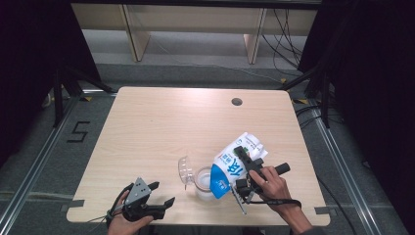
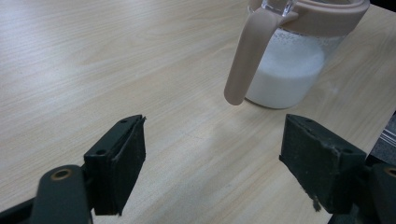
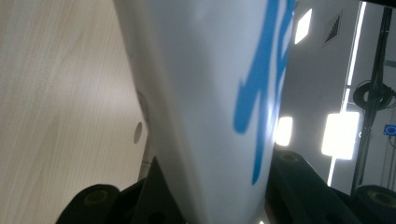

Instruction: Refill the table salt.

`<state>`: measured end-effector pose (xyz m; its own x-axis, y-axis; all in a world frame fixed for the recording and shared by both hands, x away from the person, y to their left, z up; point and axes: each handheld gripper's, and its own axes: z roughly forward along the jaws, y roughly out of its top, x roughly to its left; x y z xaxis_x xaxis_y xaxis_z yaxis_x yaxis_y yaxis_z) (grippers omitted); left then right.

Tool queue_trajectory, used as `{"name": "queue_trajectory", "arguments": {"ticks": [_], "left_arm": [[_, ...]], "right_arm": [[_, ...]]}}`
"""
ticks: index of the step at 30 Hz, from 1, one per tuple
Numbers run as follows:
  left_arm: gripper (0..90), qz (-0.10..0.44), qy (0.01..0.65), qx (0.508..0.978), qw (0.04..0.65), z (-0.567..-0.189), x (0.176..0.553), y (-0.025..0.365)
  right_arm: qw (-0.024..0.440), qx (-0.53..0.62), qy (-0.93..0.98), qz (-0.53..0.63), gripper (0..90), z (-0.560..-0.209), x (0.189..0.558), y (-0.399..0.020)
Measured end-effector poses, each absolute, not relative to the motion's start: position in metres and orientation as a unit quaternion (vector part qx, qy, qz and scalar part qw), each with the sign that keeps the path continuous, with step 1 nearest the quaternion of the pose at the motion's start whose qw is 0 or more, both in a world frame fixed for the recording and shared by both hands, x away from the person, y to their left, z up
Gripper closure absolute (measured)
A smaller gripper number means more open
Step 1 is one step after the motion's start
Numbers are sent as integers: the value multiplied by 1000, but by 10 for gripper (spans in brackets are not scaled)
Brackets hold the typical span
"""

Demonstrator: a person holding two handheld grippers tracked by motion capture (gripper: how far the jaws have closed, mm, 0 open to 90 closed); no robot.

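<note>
Dark curtains and black stands are seen on both sides of a light wooden worktop [image 1: 161,127], which has a small round hole [image 1: 237,102] near its far right corner; pale wooden furniture legs and loose cables are seen on the grey floor beyond.

A white and blue milk carton [image 1: 234,166] is gripped by the right claw [image 1: 248,169] near the worktop's front right corner. The carton is tilted, with its blue end low over a clear glass jug with a beige plastic rim and handle [image 1: 201,182]. Large blue characters are printed on the carton's white side, but they cannot be read. In the right gripper view the carton's white face with blue strokes [image 3: 219,93] is clamped between the two black jaws, and the worktop's hole and ceiling lights are seen past it.

The jug stands near the front edge, right of centre, and its clear lid [image 1: 185,169] is hinged open towards the left. In the left gripper view the jug [image 2: 292,60] is shown close up: white milk fills its lower part, and the beige handle [image 2: 245,56] hangs down its near side, details too small to make out from above.

The left claw [image 1: 161,193] is held near the front left corner, well apart from the jug, with its jaws spread wide and nothing between them.
</note>
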<state>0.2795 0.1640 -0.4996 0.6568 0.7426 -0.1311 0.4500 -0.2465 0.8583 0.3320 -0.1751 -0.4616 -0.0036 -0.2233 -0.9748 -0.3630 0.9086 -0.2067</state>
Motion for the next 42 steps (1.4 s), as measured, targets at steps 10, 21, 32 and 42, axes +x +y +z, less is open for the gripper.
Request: {"name": "queue_trajectory", "arguments": {"ticks": [10, 21, 32, 42], "left_arm": [[217, 155, 383, 776, 478, -499, 280, 164], [217, 153, 386, 773, 479, -499, 280, 164], [217, 153, 386, 774, 478, -499, 279, 164], [217, 153, 385, 775, 477, -499, 279, 164]], "right_arm": [[657, -192, 725, 82, 748, -460, 333, -176], [633, -134, 752, 129, 748, -465, 333, -180], [616, -116, 764, 154, 748, -461, 335, -183], [594, -78, 779, 187, 751, -463, 337, -186]]}}
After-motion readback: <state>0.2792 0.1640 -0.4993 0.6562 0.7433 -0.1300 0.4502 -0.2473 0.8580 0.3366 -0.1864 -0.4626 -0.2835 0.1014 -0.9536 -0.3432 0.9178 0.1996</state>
